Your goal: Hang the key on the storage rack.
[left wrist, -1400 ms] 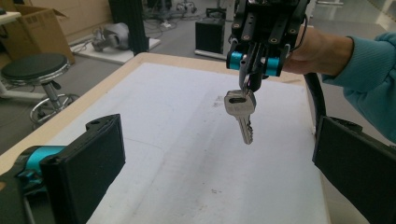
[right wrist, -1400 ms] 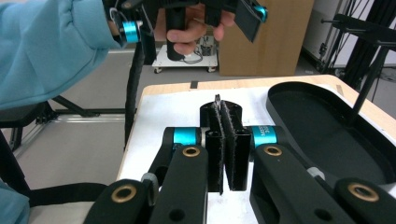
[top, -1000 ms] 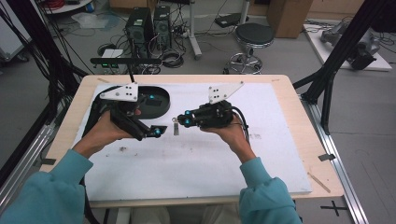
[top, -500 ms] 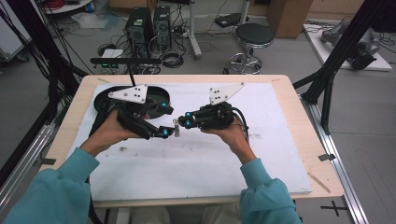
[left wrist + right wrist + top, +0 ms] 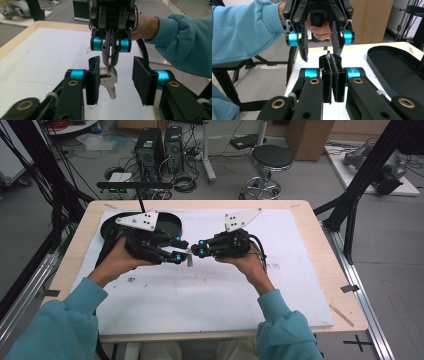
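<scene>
A bunch of silver keys hangs from a ring pinched in my right gripper, whose jaws are shut on the ring. In the high view the keys dangle above the white sheet, between the two grippers that face each other tip to tip. My left gripper has just been closing its jaws, and the keys are between them. The keys lie against one pad, while the other pad stands well apart. In the high view the left gripper meets the right gripper at mid-table.
A white sheet covers most of the wooden table. A black oval tray sits at the far left, partly under the left gripper. Computer towers, cables and a stool stand on the floor beyond the table.
The left gripper's jaws have narrowed around the hanging keys. Both hands have kept their places and the right gripper still pinches the ring.
</scene>
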Demonstrator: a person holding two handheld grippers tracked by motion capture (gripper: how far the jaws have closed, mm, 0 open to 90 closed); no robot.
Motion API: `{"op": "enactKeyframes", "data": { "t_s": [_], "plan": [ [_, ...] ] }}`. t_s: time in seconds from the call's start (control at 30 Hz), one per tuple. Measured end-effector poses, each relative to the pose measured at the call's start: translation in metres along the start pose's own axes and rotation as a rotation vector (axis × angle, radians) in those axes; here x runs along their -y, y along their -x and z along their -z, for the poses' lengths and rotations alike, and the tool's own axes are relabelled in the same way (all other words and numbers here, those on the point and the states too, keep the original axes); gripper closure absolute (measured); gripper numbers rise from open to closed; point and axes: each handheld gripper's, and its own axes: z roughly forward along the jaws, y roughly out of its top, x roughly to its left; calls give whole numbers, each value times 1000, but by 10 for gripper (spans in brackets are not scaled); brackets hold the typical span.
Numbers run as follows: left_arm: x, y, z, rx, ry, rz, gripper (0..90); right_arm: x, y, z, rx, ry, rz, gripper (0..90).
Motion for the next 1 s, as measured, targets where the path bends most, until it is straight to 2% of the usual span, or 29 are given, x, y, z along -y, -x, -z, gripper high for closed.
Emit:
{"op": "enactKeyframes", "data": {
  "t_s": [0.27, 0.53, 1.0],
  "plan": [
    [0, 0, 1, 6, -5, -5, 690, 0, 0, 0, -5, -3, -1, 885],
    [0, -1, 1, -6, -15, -17, 725, 0, 0, -1, -5, -1, -1, 885],
    [1, -1, 1, -14, -27, -3, 844, -1, -1, -1, -9, -9, 9, 885]
  ]
}}
